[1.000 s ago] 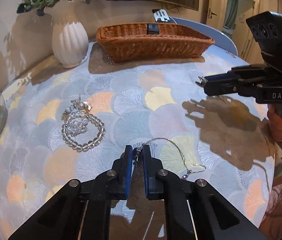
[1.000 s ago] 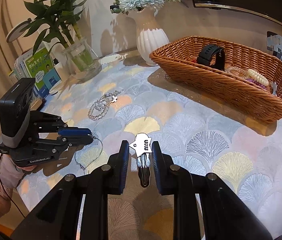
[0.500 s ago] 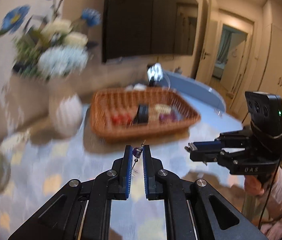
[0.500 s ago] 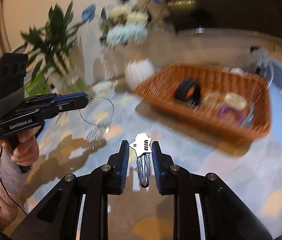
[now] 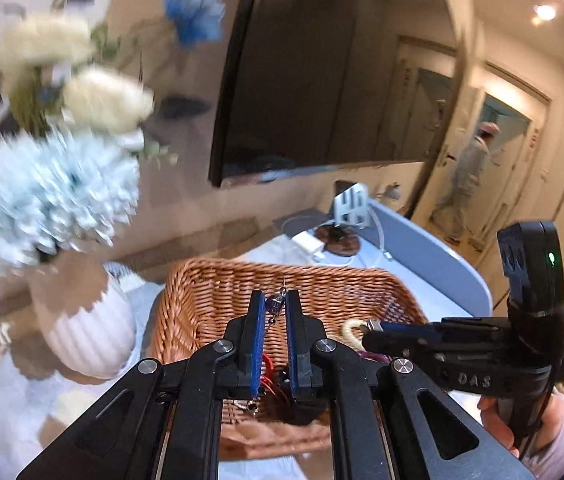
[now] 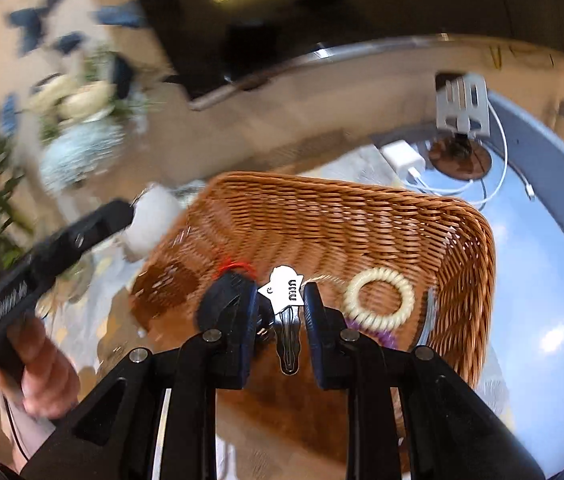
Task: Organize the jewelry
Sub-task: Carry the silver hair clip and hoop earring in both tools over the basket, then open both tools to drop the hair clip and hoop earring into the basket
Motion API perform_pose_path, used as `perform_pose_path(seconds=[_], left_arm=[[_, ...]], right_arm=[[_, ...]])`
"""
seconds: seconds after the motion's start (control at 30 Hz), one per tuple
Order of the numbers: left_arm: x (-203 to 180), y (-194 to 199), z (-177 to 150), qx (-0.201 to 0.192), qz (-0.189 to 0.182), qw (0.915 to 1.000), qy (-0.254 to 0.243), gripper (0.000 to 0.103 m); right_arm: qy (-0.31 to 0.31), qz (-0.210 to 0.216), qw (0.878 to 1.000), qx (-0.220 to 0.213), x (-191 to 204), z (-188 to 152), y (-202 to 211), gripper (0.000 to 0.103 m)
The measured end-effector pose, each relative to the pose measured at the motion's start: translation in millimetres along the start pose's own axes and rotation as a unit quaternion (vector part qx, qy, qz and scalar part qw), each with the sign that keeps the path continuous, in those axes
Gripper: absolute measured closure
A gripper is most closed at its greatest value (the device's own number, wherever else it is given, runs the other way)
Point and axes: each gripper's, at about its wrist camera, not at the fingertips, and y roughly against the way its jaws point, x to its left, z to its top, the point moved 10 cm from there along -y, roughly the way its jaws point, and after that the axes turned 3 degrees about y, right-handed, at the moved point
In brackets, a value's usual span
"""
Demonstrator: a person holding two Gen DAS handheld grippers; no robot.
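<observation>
Basket [image 6: 362, 216]: one hair tie [image 6: 380, 298].

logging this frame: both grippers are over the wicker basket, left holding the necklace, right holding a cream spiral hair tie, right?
Not quite. The right gripper holds a silver hair clip, as the right wrist view shows; the cream spiral hair tie lies in the wicker basket. The rest is right.

The left black two-finger tool [image 5: 273, 312] has blue pads [image 5: 257, 344] and silver screws. At lower right, the right black tool [image 5: 370, 338], marked "DAS", carries a green light; bare hand [image 5: 498, 412], pink sleeve.
</observation>
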Motion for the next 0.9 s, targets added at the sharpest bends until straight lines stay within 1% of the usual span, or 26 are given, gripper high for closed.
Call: perform_pose_path(seconds=[0.07,0.23,0.27,0.33,0.37,0.47,0.6,0.63,0.7,0.73,0.77,0.8,0.83,0.9], left_arm=[[6,-13,-4,0.007,0.002,0.9999,0.011,0.093],[18,-37,-22,0.036,0.001,0.9990,0.027,0.093],[19,-40,-25,0.042,-0.006,0.9986,0.032,0.093],[20,-45,-30,0.054,-0.017,0.9977,0.037,0.093],[21,-47,-32,0.057,-0.017,0.9975,0.038,0.093],[22,-53,-35,0.063,-0.017,0.9971,0.038,0.093],[16,-51,-38,0.070,-0.025,0.9967,0.033,0.092],[13,-49,-39,0.076,-0.031,0.9960,0.033,0.090],[8,-42,-39,0.076,-0.044,0.9956,0.035,0.082],[7,-39,-37,0.072,-0.043,0.9959,0.033,0.073],[6,-35,-36,0.068,-0.039,0.9965,0.030,0.061],[4,-29,-34,0.064,-0.033,0.9971,0.026,0.056],[3,-22,-33,0.059,-0.029,0.9976,0.022,0.052],[-4,-1,-32,0.050,-0.036,0.9981,0.011,0.052]], right_arm=[[-0.022,-0.013,0.999,0.024,-12,6,-16,0.078],[-0.047,-0.021,0.997,0.050,-28,10,-39,0.078],[-0.052,-0.024,0.997,0.055,-30,9,-43,0.078],[-0.065,-0.015,0.996,0.066,-31,4,-50,0.078],[-0.067,-0.015,0.995,0.070,-31,2,-53,0.078],[-0.059,-0.023,0.996,0.068,-29,-1,-56,0.078],[-0.036,-0.032,0.998,0.033,-22,6,-46,0.077],[-0.032,-0.028,0.999,0.023,-19,7,-42,0.076],[-0.028,-0.020,0.999,0.016,-15,6,-34,0.076],[-0.027,-0.017,0.999,0.016,-13,5,-31,0.075],[-0.025,-0.016,0.999,0.017,-12,3,-28,0.075],[-0.024,-0.017,0.999,0.017,-12,1,-24,0.075],[-0.025,-0.019,0.999,0.015,-12,-1,-18,0.075],[-0.029,-0.018,0.999,0.010,-11,-3,-8,0.074]])
